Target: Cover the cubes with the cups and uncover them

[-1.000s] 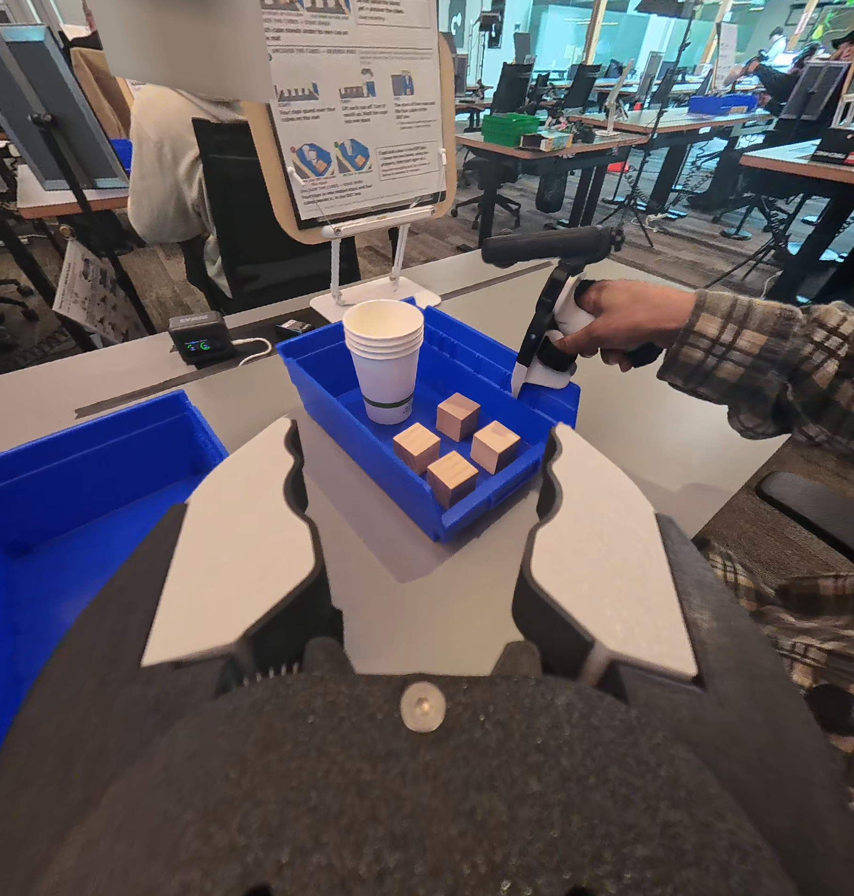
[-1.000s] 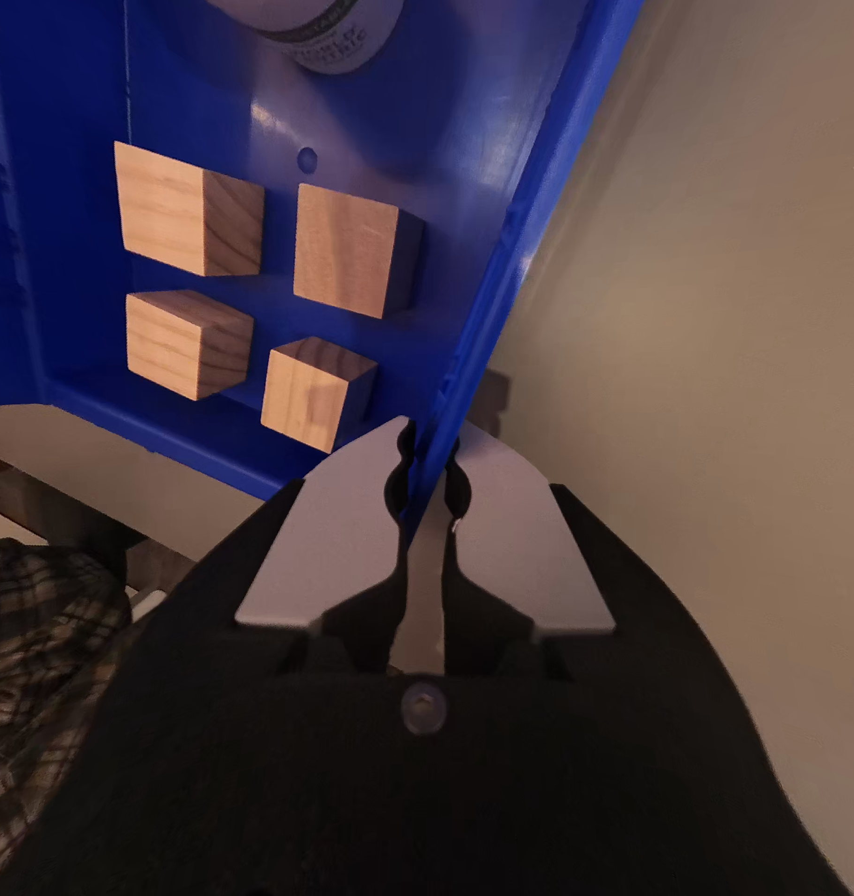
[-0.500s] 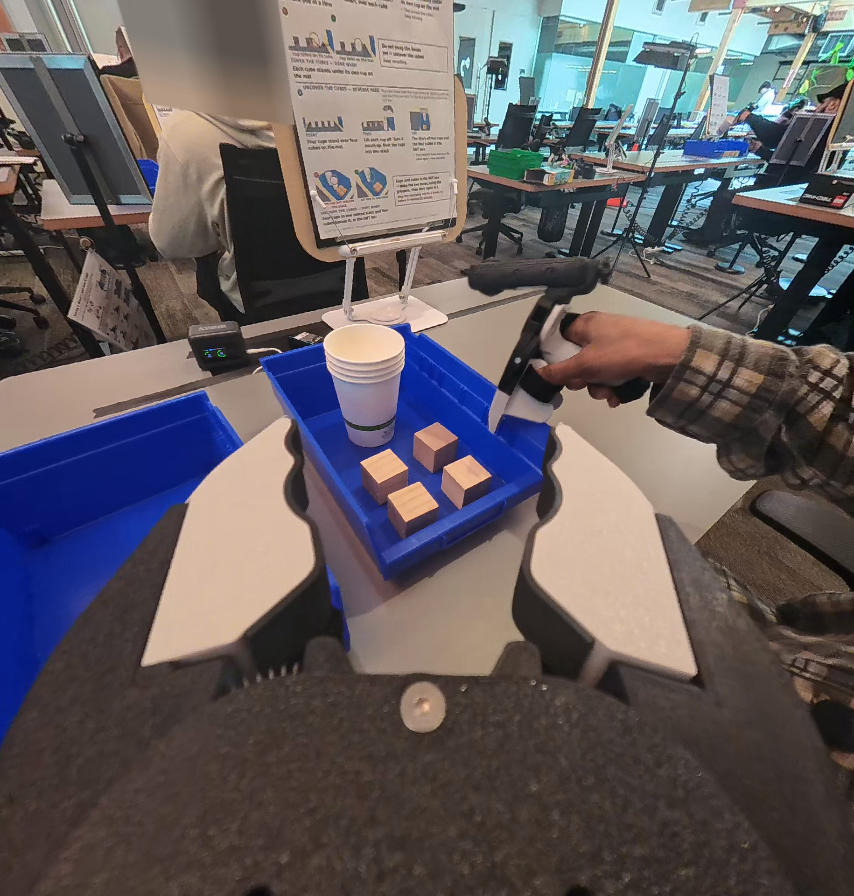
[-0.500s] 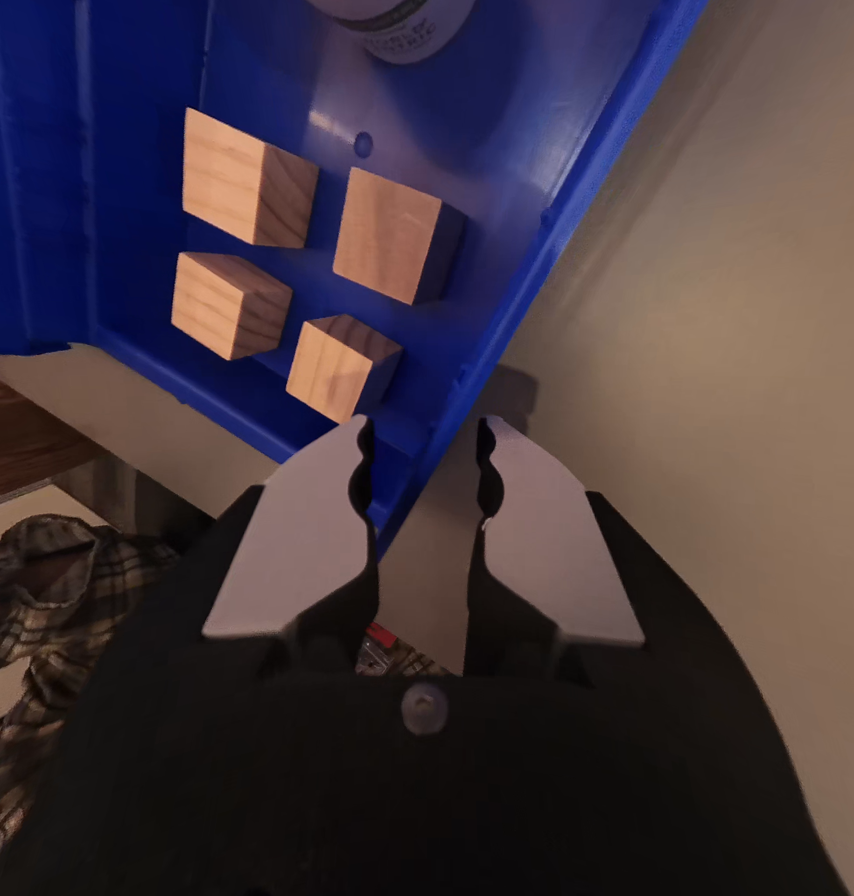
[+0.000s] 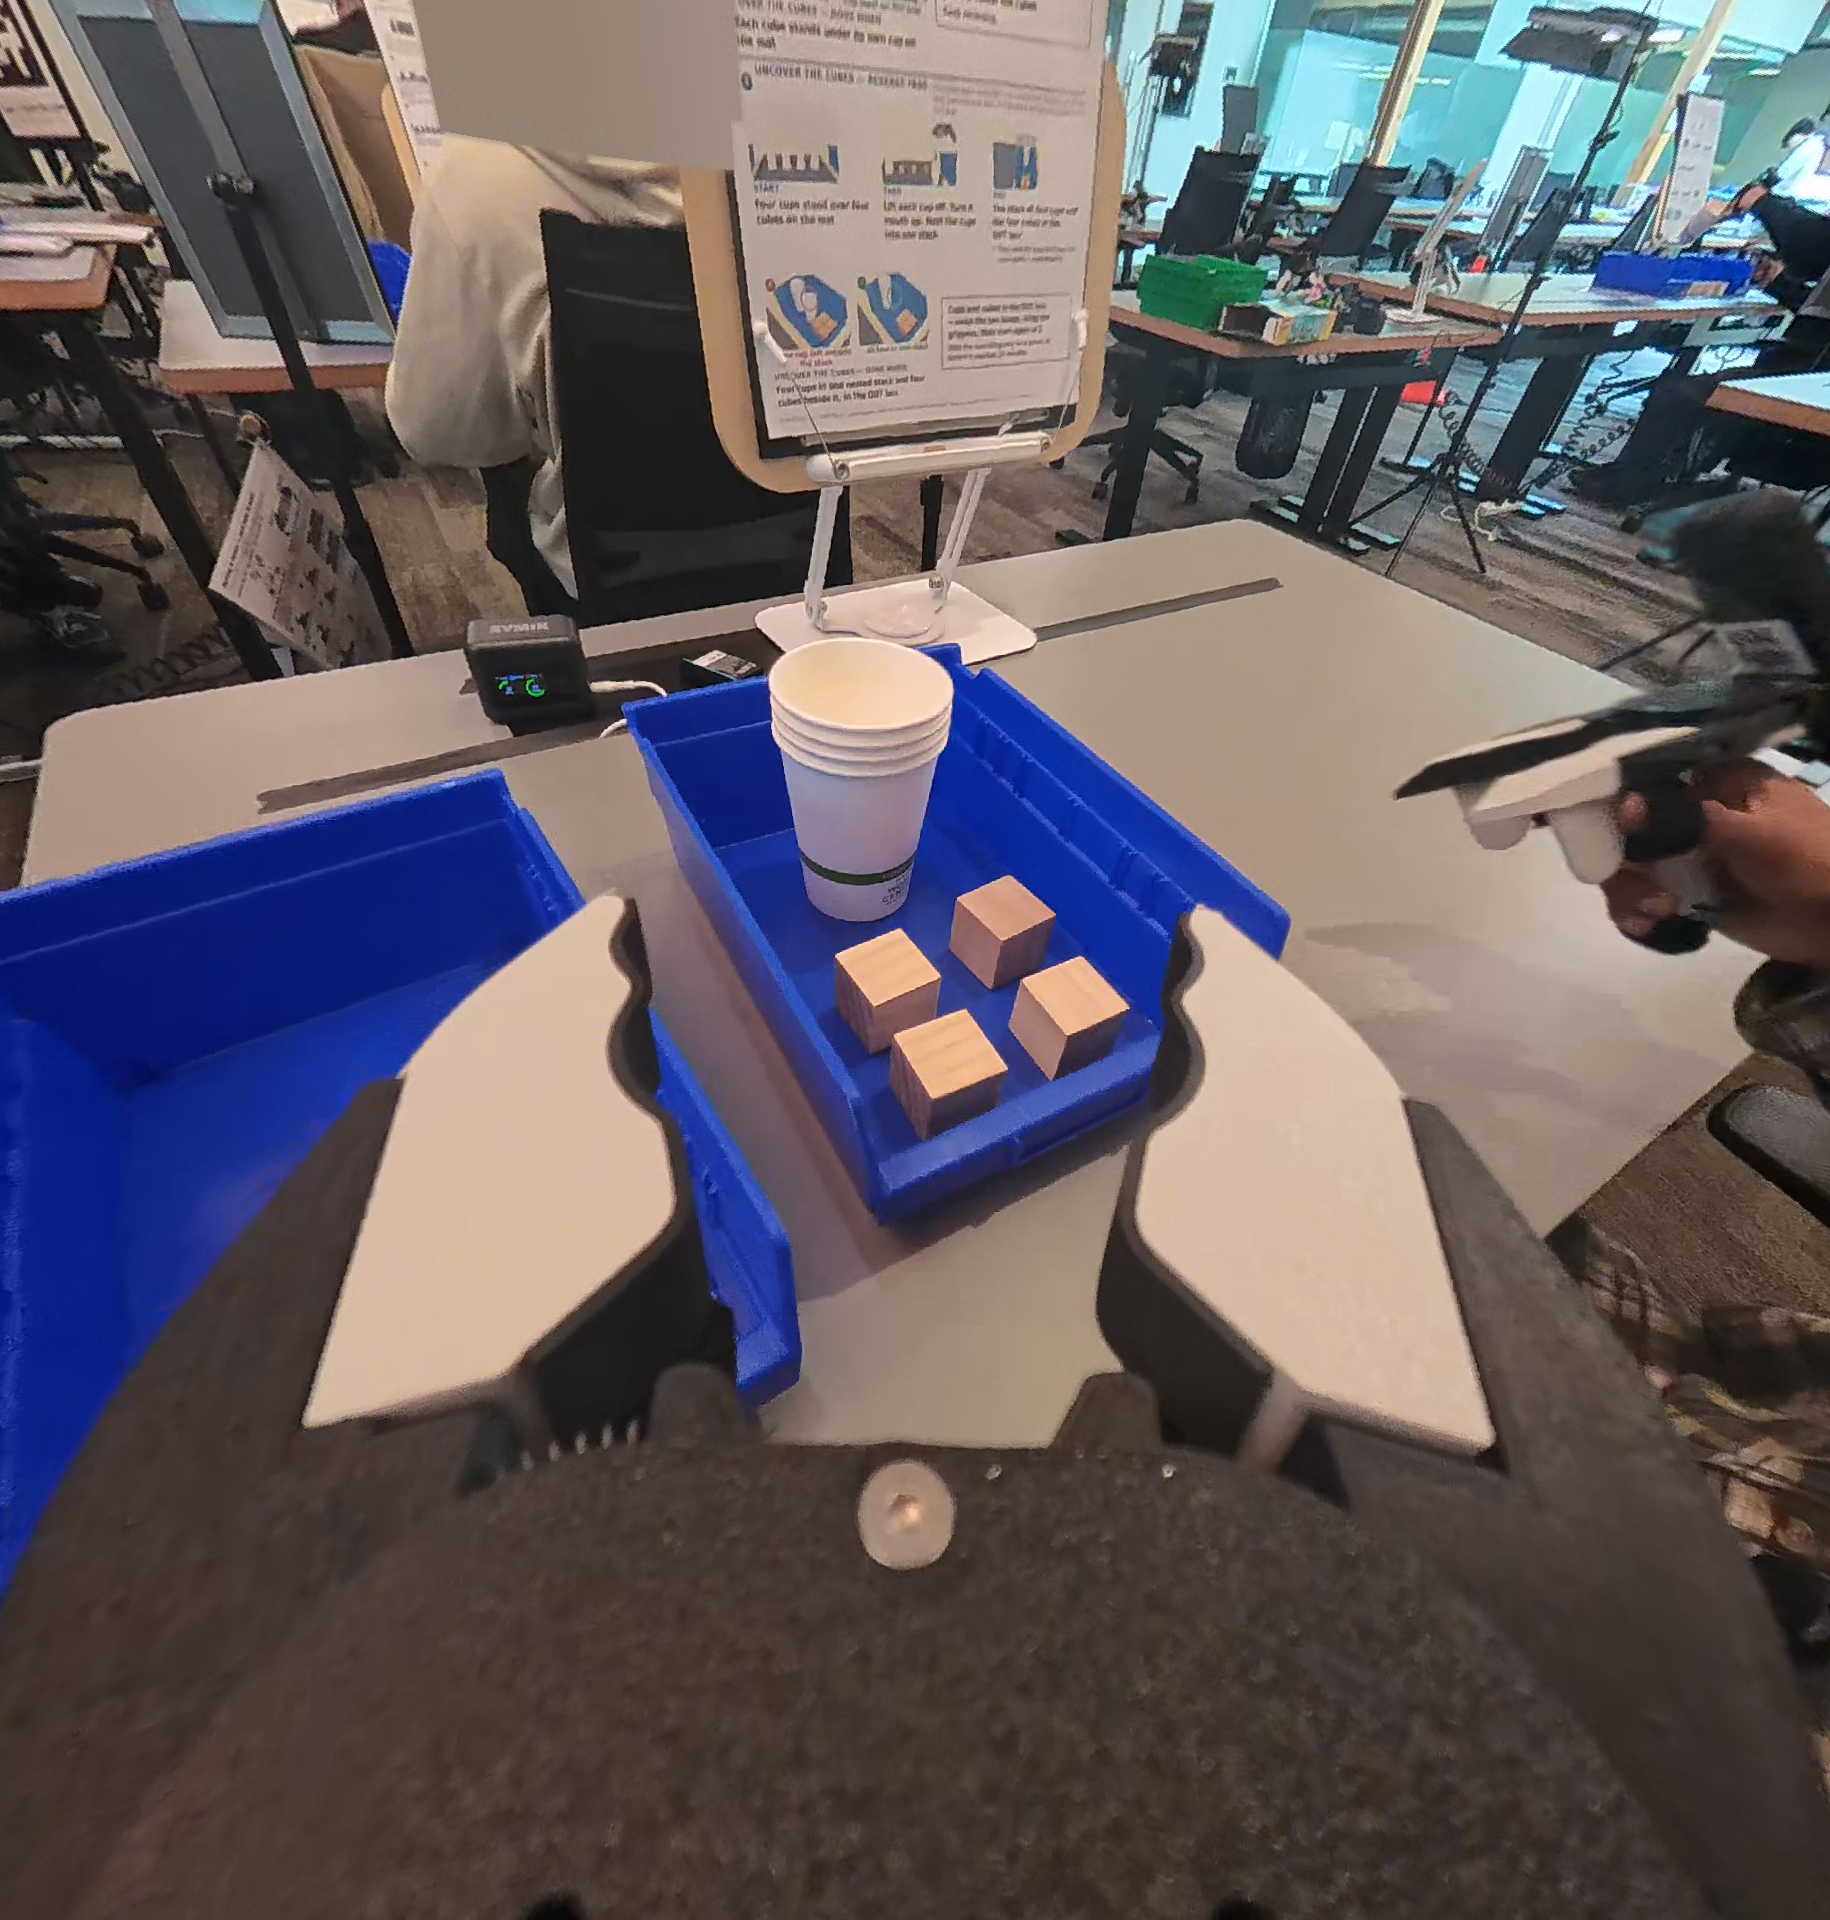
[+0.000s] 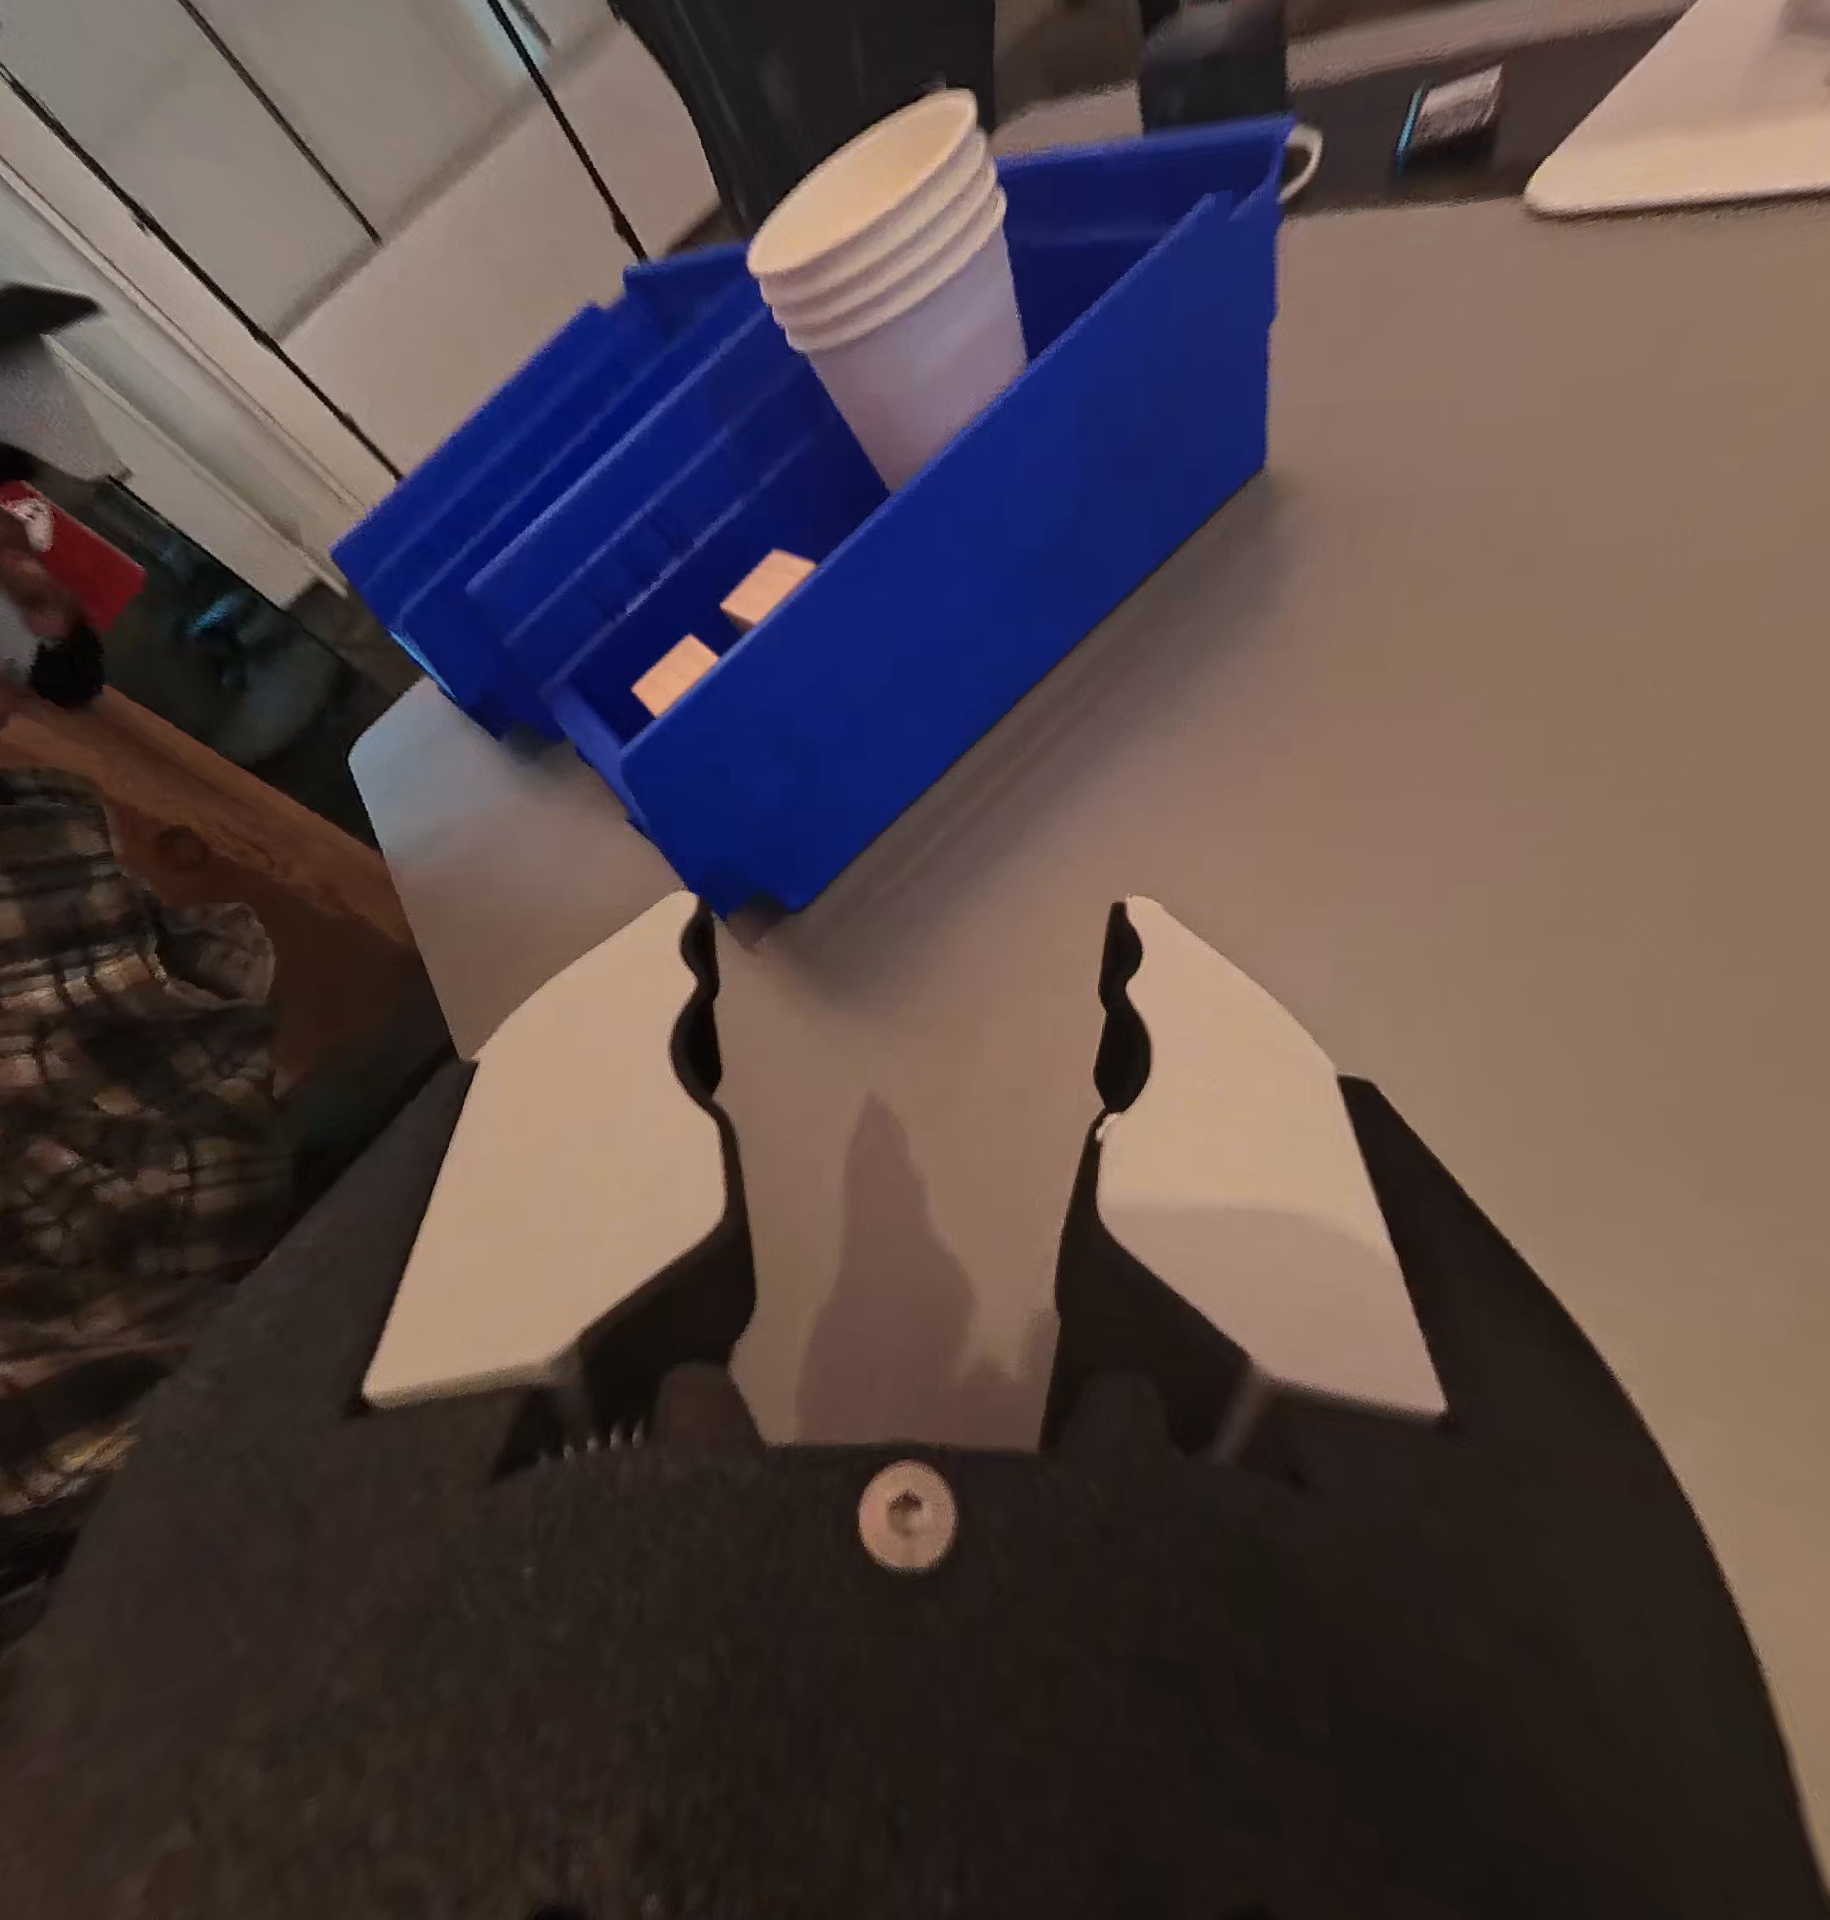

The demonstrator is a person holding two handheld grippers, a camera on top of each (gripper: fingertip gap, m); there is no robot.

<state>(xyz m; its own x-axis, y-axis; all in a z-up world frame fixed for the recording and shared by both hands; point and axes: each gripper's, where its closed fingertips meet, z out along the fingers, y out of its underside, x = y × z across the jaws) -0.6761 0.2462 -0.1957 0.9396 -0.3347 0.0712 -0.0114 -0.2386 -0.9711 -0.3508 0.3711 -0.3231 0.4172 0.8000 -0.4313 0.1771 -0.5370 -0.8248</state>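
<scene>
A stack of white paper cups (image 5: pixel 859 779) stands upright in a blue bin (image 5: pixel 1098 821). Several wooden cubes (image 5: pixel 947 1070) lie uncovered in front of it. My left gripper (image 5: pixel 906 920) is open and empty, hovering before the bin's near end. My right gripper (image 6: pixel 906 914) is open and empty over bare table, just off the bin's near corner (image 6: pixel 973 644). It also shows at the right of the left wrist view (image 5: pixel 1513 790), clear of the bin. The right wrist view shows the cups (image 6: pixel 906 301) and two cubes (image 6: pixel 765 603) over the bin wall.
A second, empty blue bin (image 5: pixel 215 1039) sits left of the first, close beside it. An instruction sheet on a stand (image 5: pixel 911 260) and a small black device (image 5: pixel 524 665) are at the table's back. A seated person is behind. The table edge runs at the right.
My right gripper was shut on the bin's right wall, then opened, let it go and drew back to the right. The bin ended nearer the left bin. My left gripper stayed open.
</scene>
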